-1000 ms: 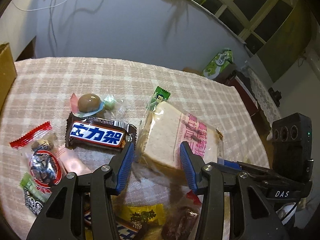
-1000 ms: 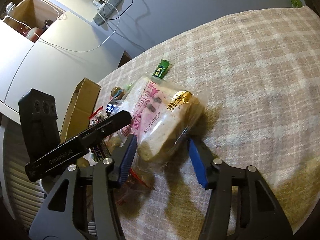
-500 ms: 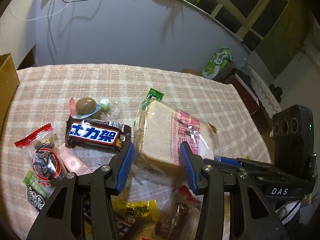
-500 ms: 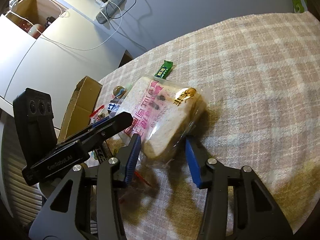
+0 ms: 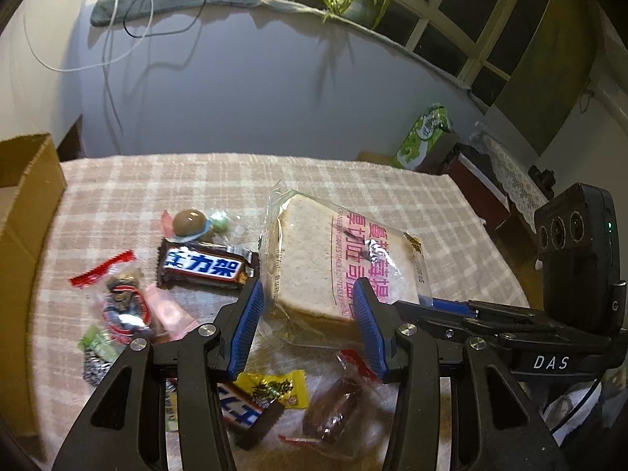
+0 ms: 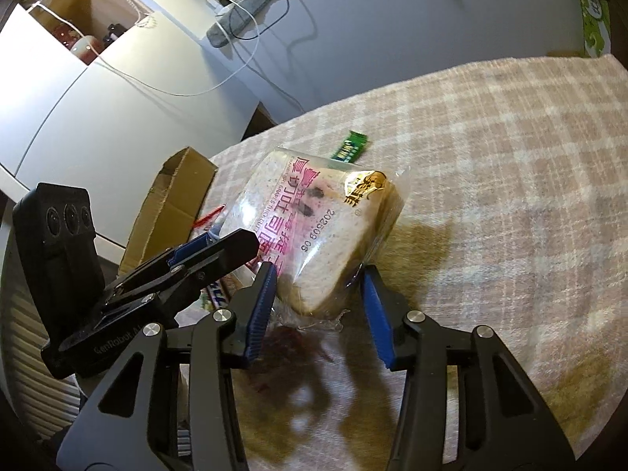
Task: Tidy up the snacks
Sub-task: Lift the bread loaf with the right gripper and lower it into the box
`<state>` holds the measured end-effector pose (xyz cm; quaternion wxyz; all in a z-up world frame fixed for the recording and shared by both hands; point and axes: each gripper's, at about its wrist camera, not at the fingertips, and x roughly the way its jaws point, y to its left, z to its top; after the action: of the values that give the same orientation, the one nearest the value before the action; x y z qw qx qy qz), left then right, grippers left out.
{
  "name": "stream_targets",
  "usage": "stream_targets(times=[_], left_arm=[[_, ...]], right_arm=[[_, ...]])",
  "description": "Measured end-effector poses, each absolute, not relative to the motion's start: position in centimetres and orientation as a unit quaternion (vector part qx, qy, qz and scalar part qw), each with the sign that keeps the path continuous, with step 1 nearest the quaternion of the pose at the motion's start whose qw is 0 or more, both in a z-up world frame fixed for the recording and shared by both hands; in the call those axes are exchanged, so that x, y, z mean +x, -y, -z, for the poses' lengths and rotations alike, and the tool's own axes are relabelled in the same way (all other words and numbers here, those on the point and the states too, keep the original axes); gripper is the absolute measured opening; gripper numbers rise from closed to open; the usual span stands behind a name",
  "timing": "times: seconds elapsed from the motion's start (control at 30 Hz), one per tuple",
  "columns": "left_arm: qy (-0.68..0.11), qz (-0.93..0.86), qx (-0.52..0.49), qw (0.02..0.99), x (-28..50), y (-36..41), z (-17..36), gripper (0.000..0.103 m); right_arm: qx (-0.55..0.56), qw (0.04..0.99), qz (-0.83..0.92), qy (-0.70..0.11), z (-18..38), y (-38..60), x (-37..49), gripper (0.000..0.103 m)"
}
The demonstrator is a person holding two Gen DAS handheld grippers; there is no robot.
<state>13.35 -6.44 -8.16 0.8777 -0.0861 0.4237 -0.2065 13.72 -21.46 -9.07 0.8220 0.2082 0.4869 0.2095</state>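
A clear bread packet (image 5: 314,259) with pink print hangs tilted above the plaid cloth, casting a shadow under it. My left gripper (image 5: 308,322) is shut on its near edge, blue pads against both sides. Seen from the right wrist, the same bread packet (image 6: 322,227) has its lower corner pinched by my right gripper (image 6: 318,302), which is shut on it. One left finger (image 6: 219,249) lies along the packet's left side. Loose snacks stay on the cloth: a Snickers bar (image 5: 208,269), a round chocolate candy (image 5: 188,221), a yellow packet (image 5: 274,386) and a green candy (image 6: 349,147).
An open cardboard box (image 5: 23,204) stands at the table's left edge, also the cardboard box (image 6: 172,204) behind the packet. More wrapped sweets (image 5: 121,302) lie near the left fingers. A green tissue box (image 5: 426,133) sits beyond the table's far right corner.
The right jaws narrowed onto the bread packet's corner. Both grippers then rose, and the packet came up off the cloth with them, tilting.
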Motion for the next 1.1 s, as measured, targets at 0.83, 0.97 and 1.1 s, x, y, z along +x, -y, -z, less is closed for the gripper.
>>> stream_targets(times=[0.83, 0.97, 1.1], left_arm=[[-0.356, 0.1, -0.133, 0.919, 7.8, -5.5, 3.9, 0.045], [-0.349, 0.079, -0.138, 0.924, 6.9, -7.6, 3.6, 0.045], [-0.343, 0.056, -0.152, 0.925, 6.2, -10.1, 3.7, 0.045]], right_arm=[[0.124, 0.82, -0.306, -0.468, 3.8, 8.5, 13.8, 0.047], [0.109, 0.813, -0.327, -0.469, 3.5, 5.5, 14.0, 0.047], [0.093, 0.808, -0.344, -0.47, 3.3, 2.6, 14.3, 0.047]])
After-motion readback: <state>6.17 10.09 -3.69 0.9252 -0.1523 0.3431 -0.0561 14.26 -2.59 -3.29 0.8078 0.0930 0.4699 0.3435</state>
